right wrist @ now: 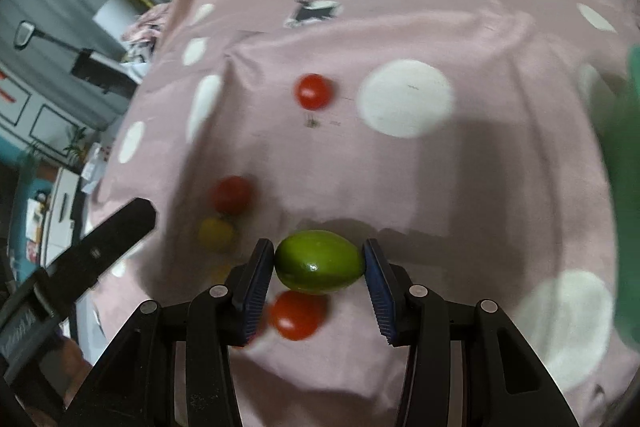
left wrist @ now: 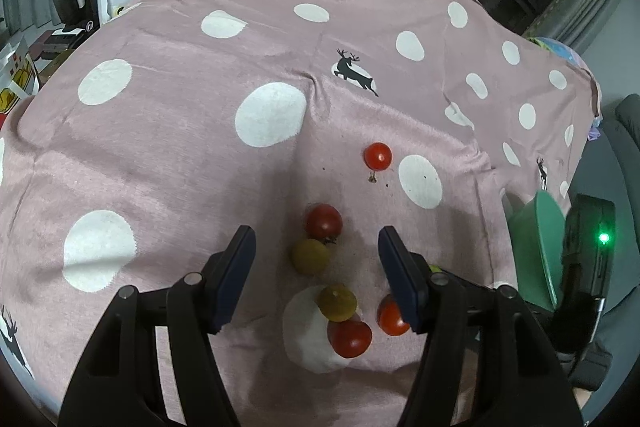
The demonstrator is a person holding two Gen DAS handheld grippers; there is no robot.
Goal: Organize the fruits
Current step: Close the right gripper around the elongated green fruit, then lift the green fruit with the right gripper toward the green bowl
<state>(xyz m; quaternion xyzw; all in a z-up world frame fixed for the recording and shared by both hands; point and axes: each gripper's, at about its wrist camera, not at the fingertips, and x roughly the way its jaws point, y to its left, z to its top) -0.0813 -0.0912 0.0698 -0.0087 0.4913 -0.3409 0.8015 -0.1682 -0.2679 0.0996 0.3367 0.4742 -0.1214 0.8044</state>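
We judged the sorting to be at an early stage, since nearly all the fruit we could see lay loose on the pink spotted cloth (left wrist: 168,155). Our right gripper (right wrist: 319,261) was pinching a green oval fruit (right wrist: 320,261) between its two pads, end to end, lifted clear of the cloth with a red tomato (right wrist: 297,314) showing underneath it. Our left gripper (left wrist: 316,241) hung with its jaws spread and nothing between them, poised over a loose cluster: a dark red tomato (left wrist: 324,221) touching a yellow-green one (left wrist: 310,255), and nearer to us another yellow-green one (left wrist: 338,303) beside two red ones (left wrist: 350,338) (left wrist: 392,315), the last partly hidden by a finger. One more red tomato (left wrist: 377,155) sat apart, farther up the cloth, with a small dry stem scrap (left wrist: 372,179) near it. A green container (left wrist: 536,251) stood at the right edge of the cloth; we took it for the likely destination, though we could not see inside it, so we could not tell how much had already been put away. As we read it, the green fruit was in hand but not yet delivered, and six small tomatoes remained to be gathered.
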